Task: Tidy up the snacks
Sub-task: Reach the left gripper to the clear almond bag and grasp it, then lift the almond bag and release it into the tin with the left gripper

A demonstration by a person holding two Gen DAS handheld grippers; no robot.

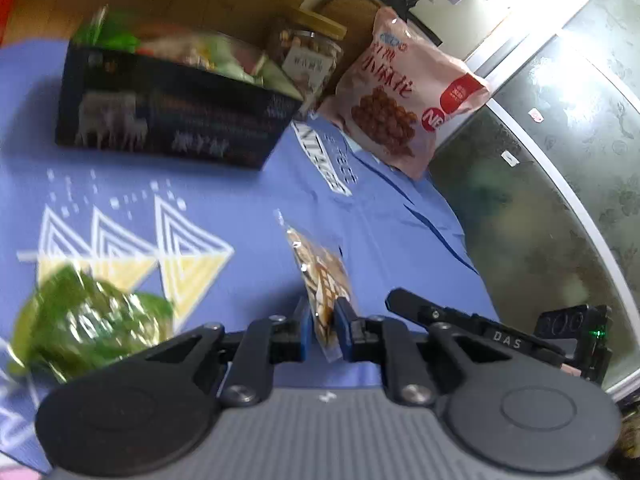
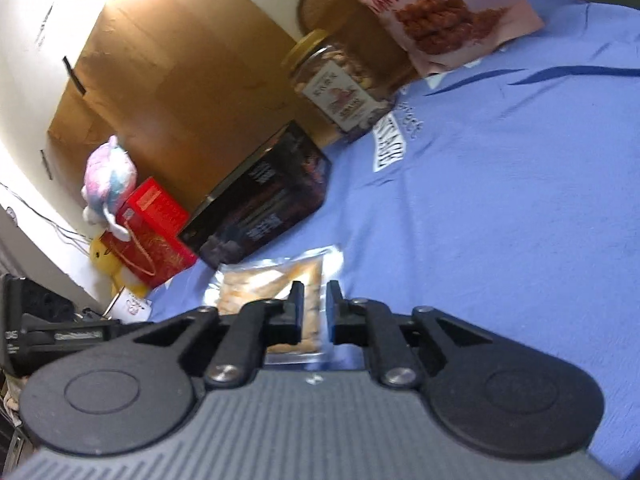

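Observation:
In the left wrist view my left gripper [image 1: 323, 320] is shut on a clear packet of brown snacks [image 1: 320, 268], which stands on edge over the blue cloth [image 1: 248, 208]. A blurred green packet [image 1: 84, 320] lies to its left. The dark open box [image 1: 172, 120] holding several snack packets stands further back. In the right wrist view my right gripper [image 2: 314, 300] is closed down on the edge of a clear packet of pale biscuits [image 2: 256, 284] lying flat on the blue cloth [image 2: 500, 200], just in front of the dark box [image 2: 264, 200].
A nut jar with a yellow lid [image 2: 340, 80] and a pink snack bag [image 1: 404, 96] stand at the back by brown cardboard [image 2: 168, 80]. A red box [image 2: 156, 228] and soft toys [image 2: 108, 176] sit beyond the cloth's edge. A glass surface [image 1: 540, 200] borders the cloth.

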